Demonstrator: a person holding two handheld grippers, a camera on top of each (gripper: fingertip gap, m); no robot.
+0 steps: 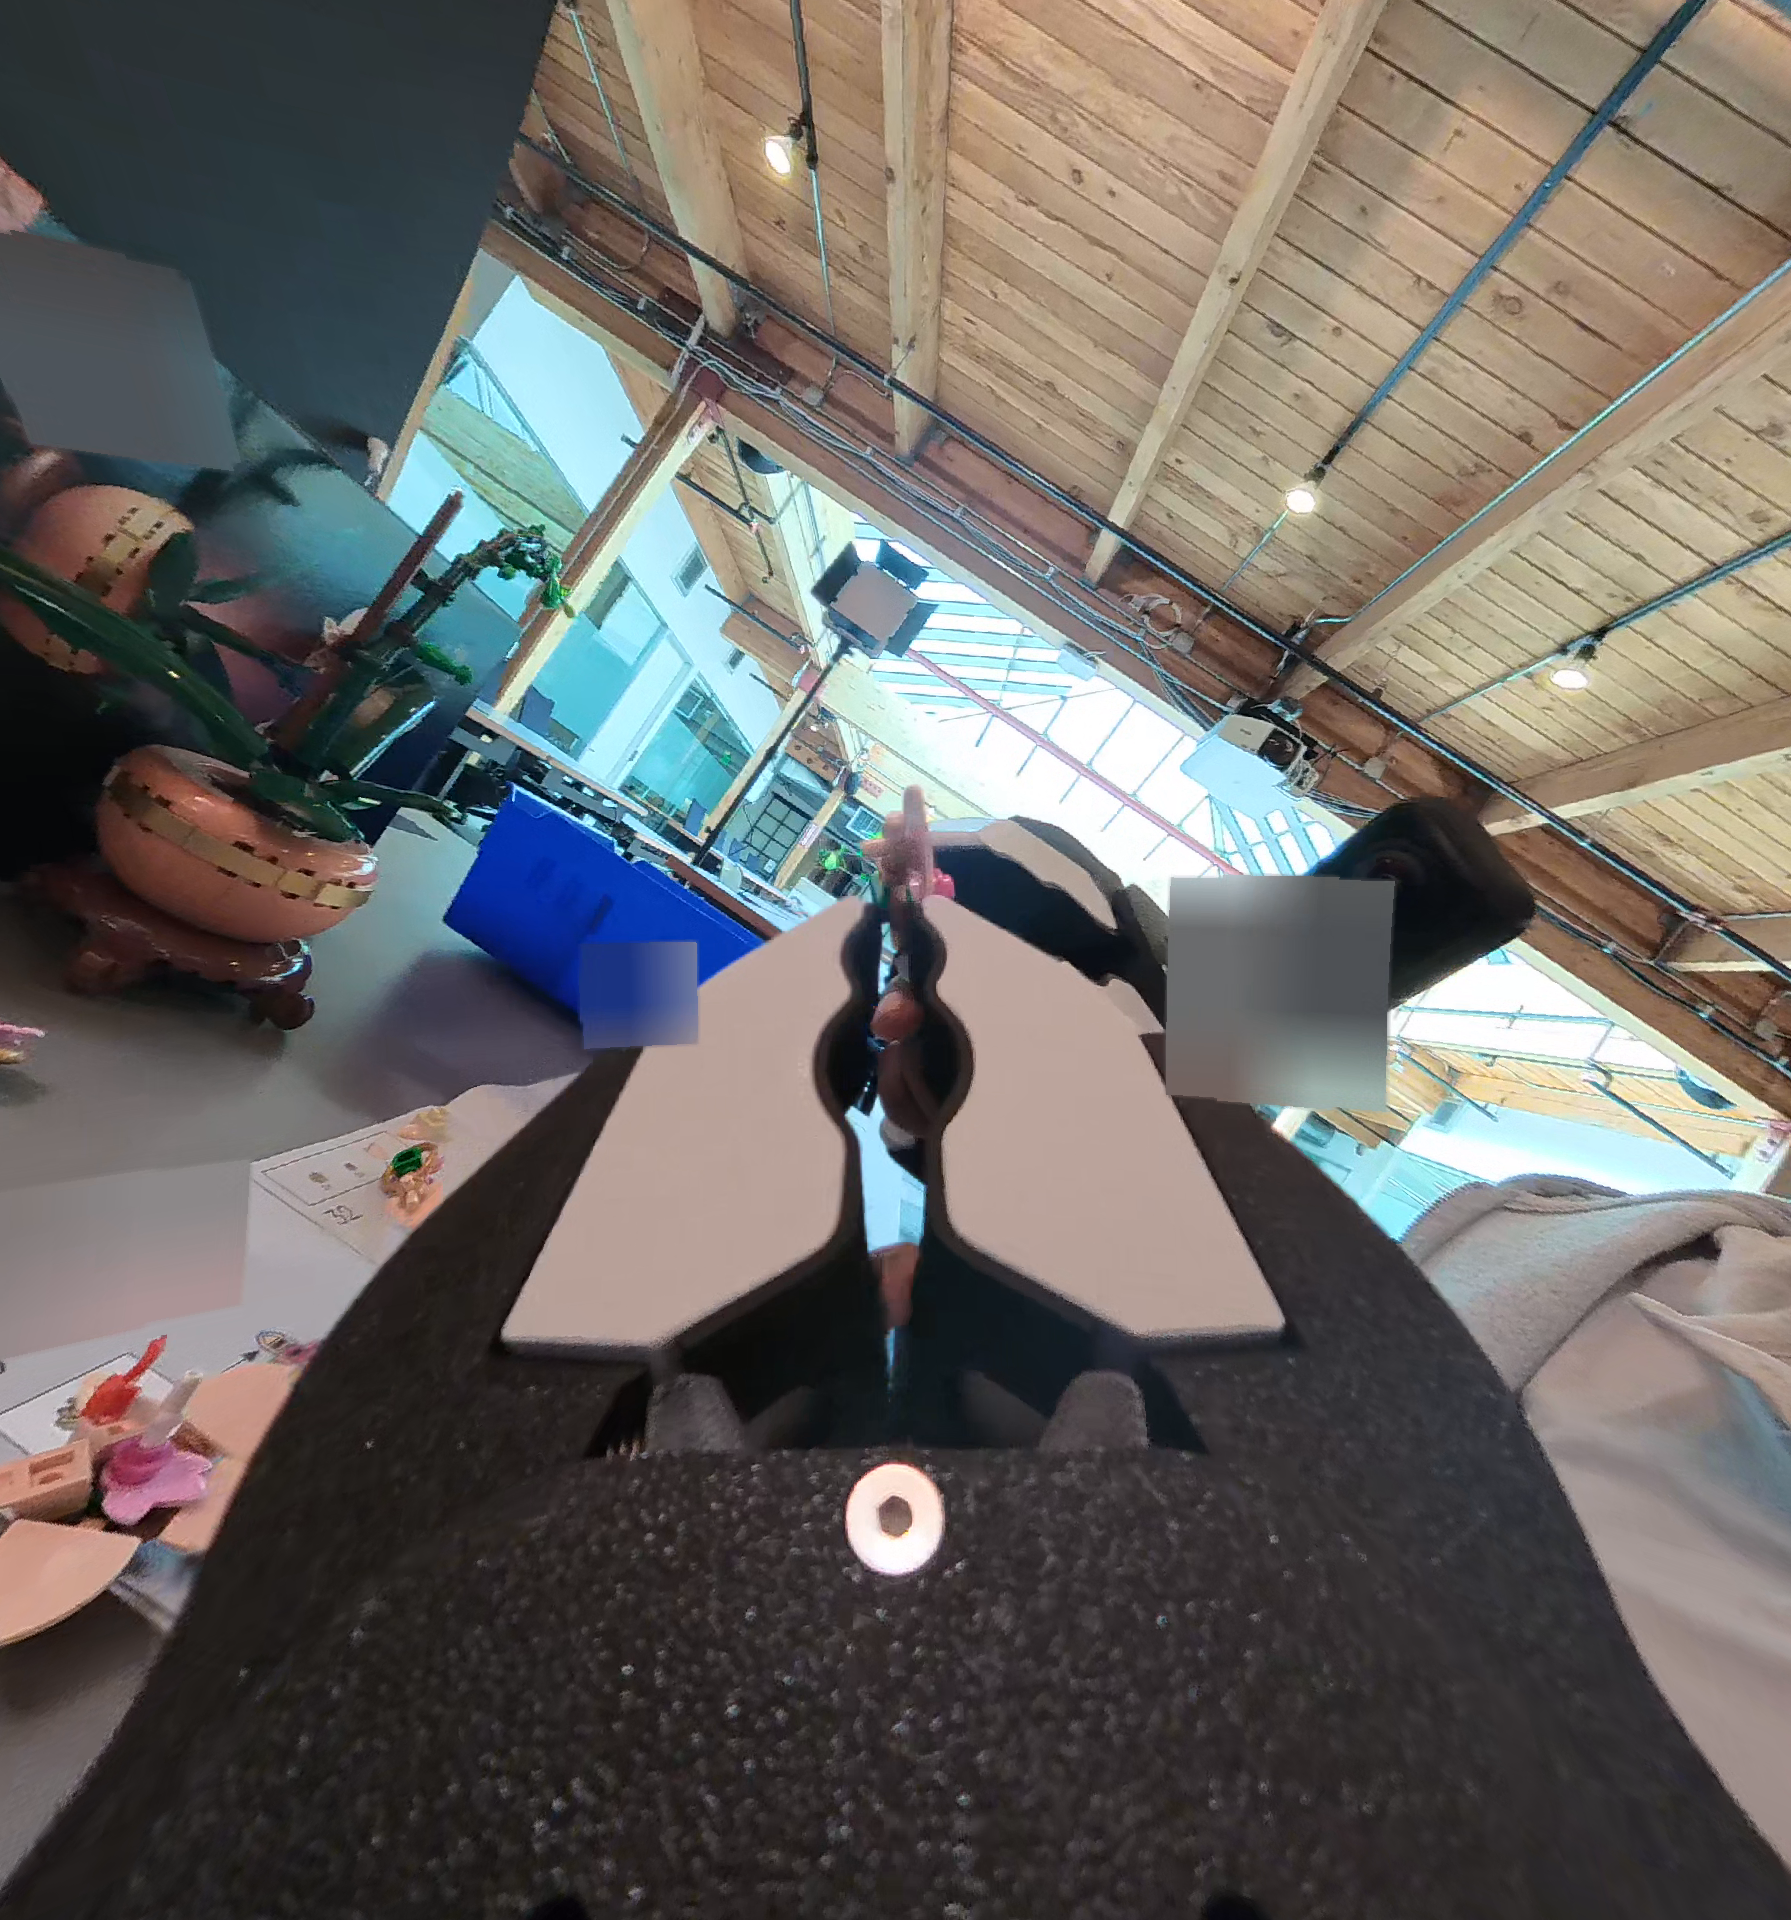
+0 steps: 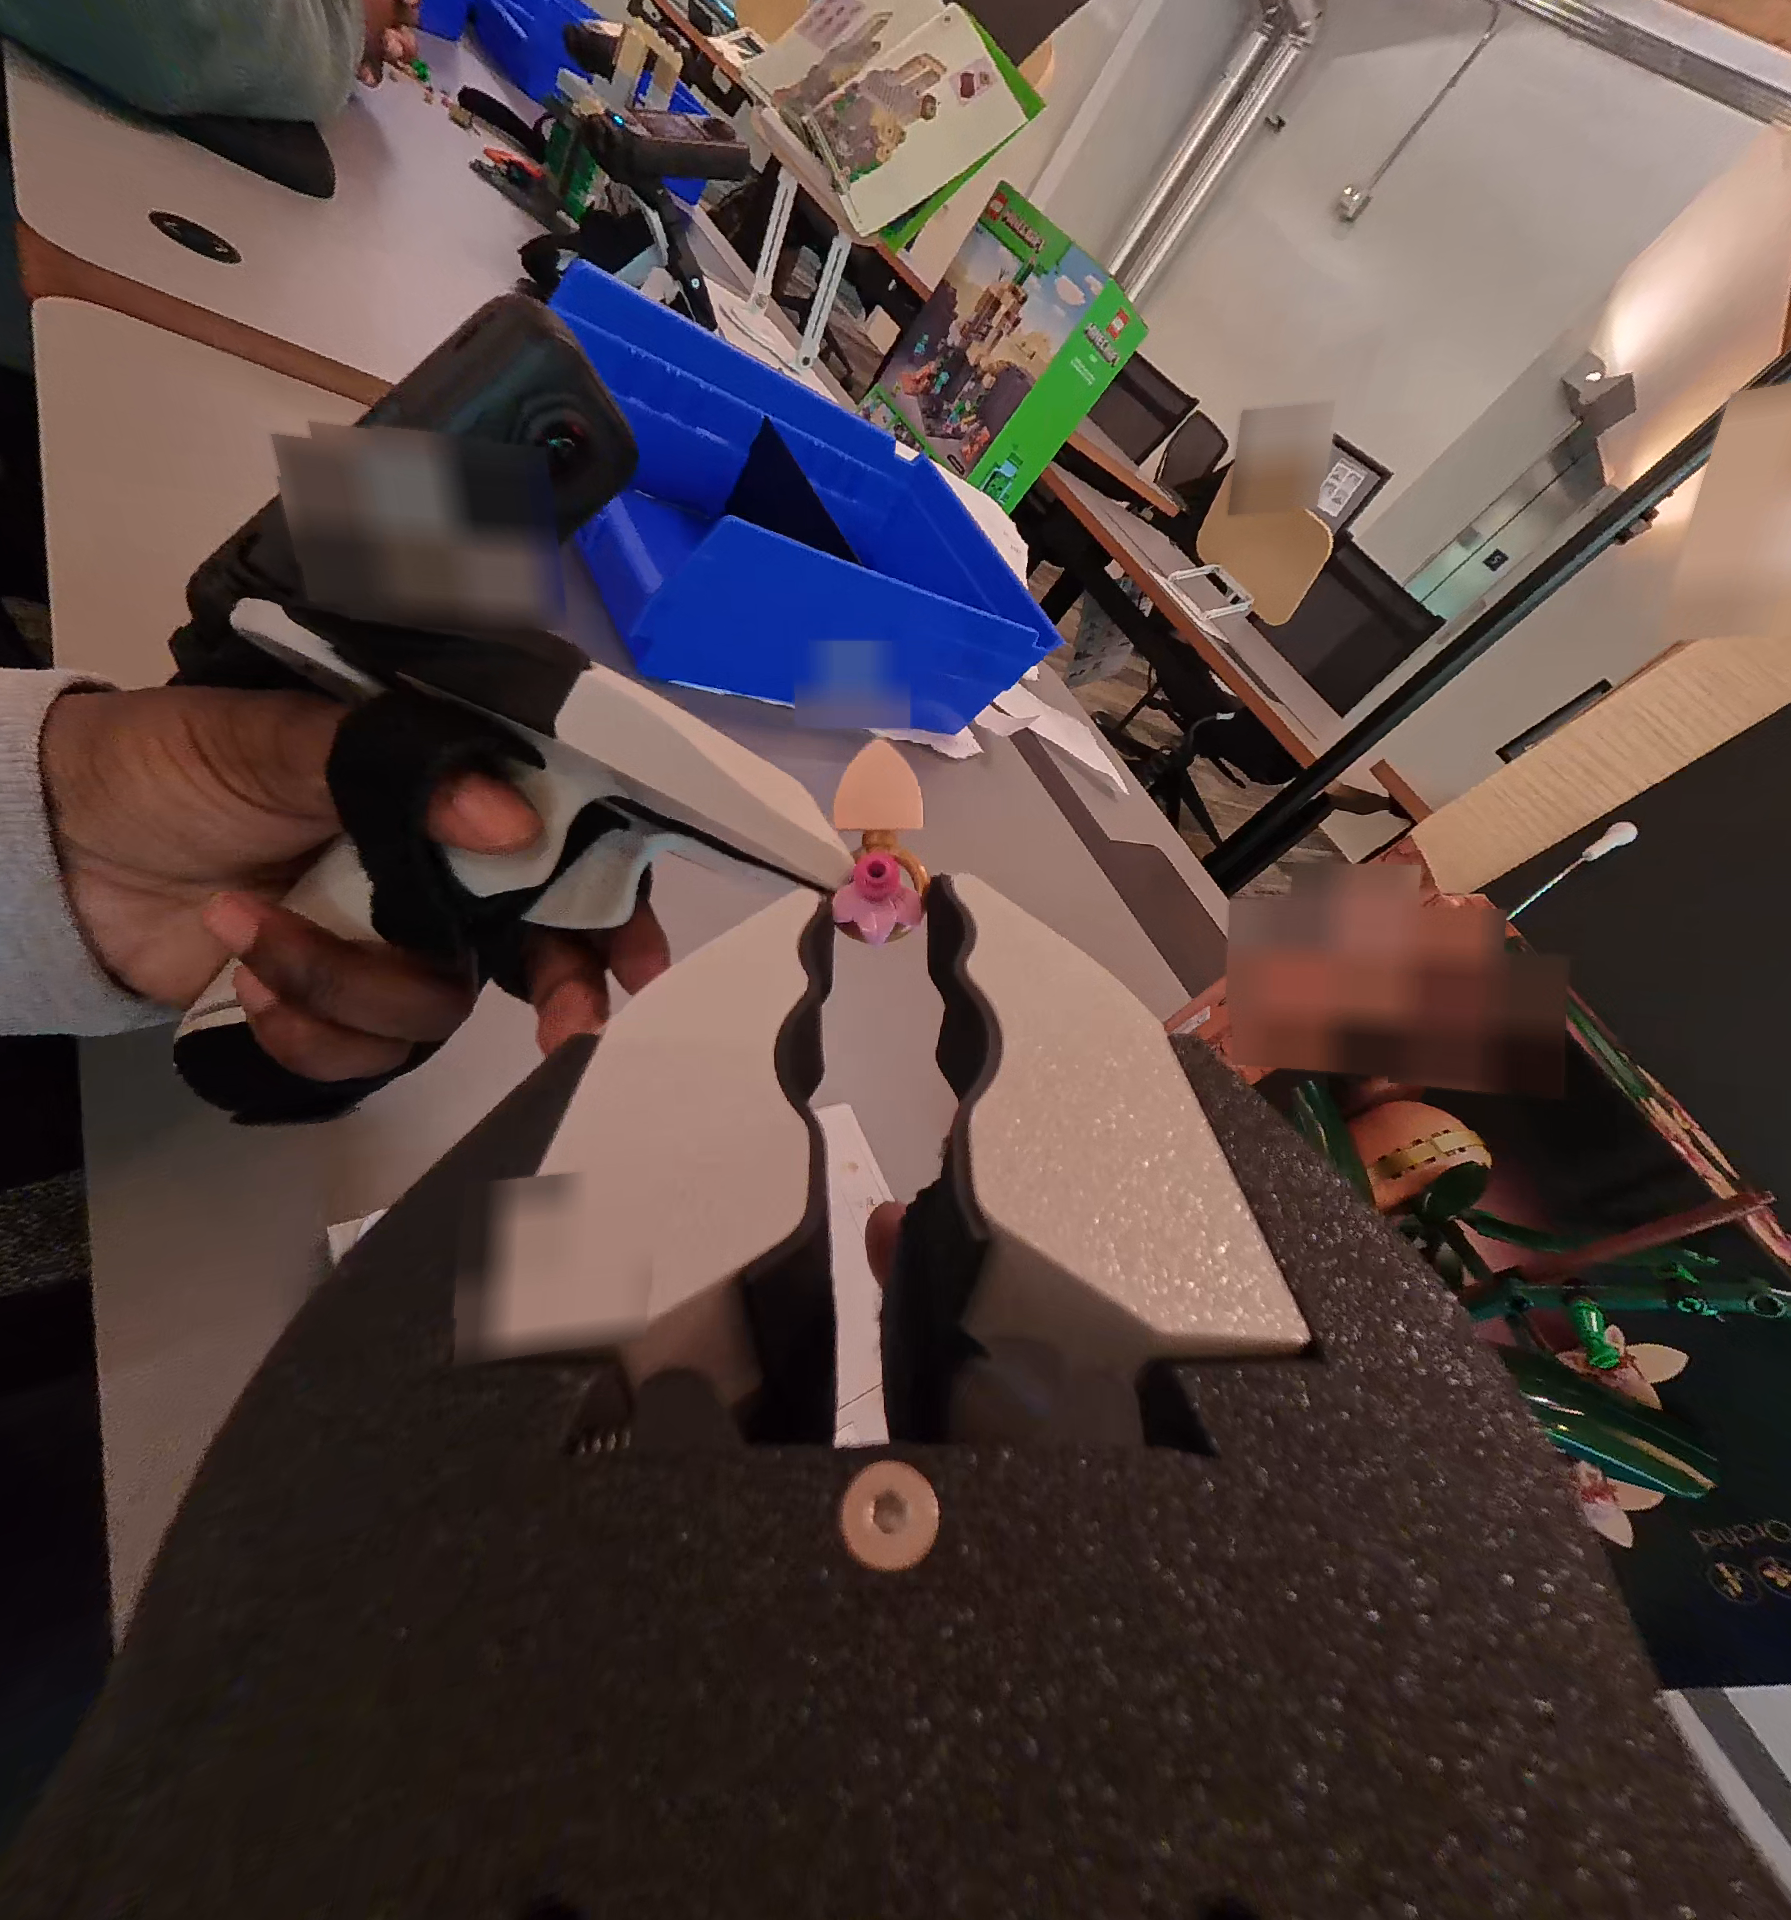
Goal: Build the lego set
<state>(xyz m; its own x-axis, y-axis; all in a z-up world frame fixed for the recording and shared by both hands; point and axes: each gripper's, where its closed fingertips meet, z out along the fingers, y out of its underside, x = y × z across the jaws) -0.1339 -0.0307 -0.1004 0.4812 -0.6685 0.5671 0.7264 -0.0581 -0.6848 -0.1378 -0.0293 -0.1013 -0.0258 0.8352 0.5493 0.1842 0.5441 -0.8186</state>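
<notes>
left gripper (image 1: pixel 896 914): fingers nearly shut, tips pinching the small toy flower (image 2: pixel 875 899) from its side.
right gripper (image 2: pixel 875 904): fingers clamped on the flower's gold ring — pink petals face the camera, tan petal on top.
flower position: in the air above the grey table (image 2: pixel 247 468), between both grippers.
nearby: blue bin (image 2: pixel 797 561); potted brick orchid (image 1: pixel 226 831); loose petals (image 1: pixel 49 1558) on a booklet.

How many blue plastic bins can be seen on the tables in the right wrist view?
2. One large blue bin lies behind the left hand-held gripper; a second sits at the top edge, partly cut off. Others may be hidden.
</notes>
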